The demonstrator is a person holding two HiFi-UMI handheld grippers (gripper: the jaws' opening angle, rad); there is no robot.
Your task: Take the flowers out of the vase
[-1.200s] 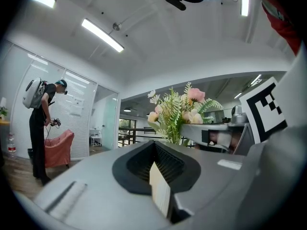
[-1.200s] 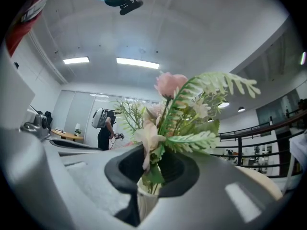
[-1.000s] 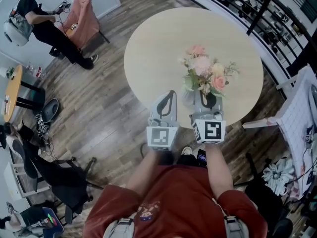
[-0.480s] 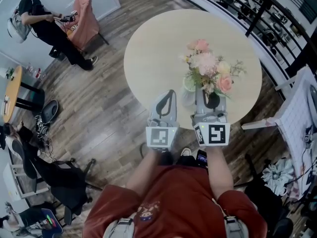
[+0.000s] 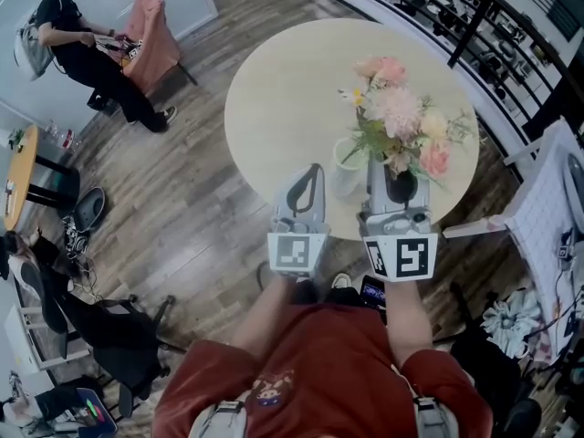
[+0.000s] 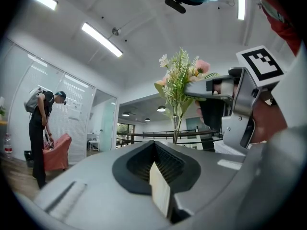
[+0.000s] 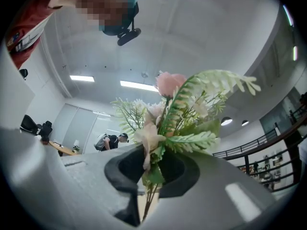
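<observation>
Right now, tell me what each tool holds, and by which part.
Right tool: the flower bouquet, clamped by its stems below the blooms. Left tool: nothing, jaws together.

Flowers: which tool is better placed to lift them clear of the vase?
Right. The right tool is shut on the stems of the flowers, blooms above it. The left tool is shut and empty beside the vase; it would probably need to open and reach across.
</observation>
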